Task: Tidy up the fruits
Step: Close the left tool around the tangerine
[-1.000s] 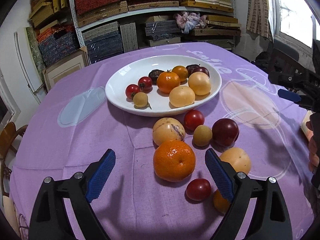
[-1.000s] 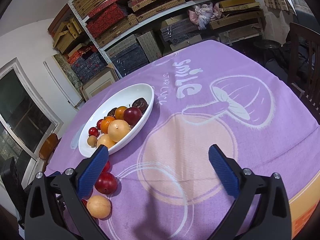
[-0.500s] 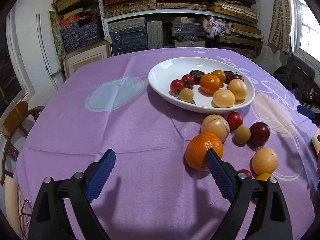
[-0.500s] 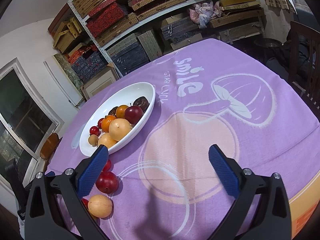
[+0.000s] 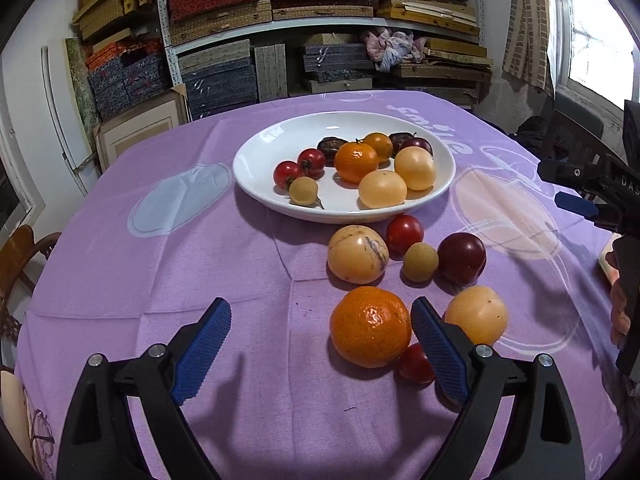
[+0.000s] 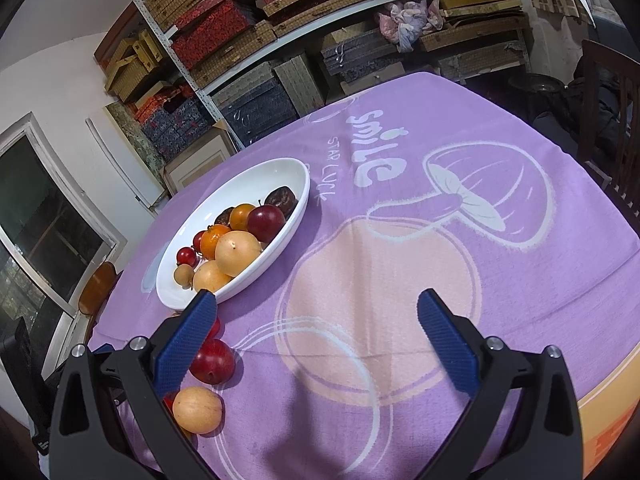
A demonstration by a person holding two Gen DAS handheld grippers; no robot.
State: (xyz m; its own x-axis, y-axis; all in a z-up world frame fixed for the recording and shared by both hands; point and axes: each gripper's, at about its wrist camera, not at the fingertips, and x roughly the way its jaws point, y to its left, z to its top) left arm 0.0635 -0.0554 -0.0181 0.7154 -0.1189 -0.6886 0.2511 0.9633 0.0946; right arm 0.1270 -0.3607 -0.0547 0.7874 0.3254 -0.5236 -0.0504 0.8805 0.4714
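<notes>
Looks like a storeroom or back room doubling as a dining spot: metal shelving on the far wall crammed with woven and fabric-covered boxes, framed panel leaning below, round table with purple printed tablecloth, wooden chairs around.

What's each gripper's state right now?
Left gripper: open, empty; large orange sits just inside its right finger.
Right gripper: open, empty, over the purple tablecloth.
</notes>
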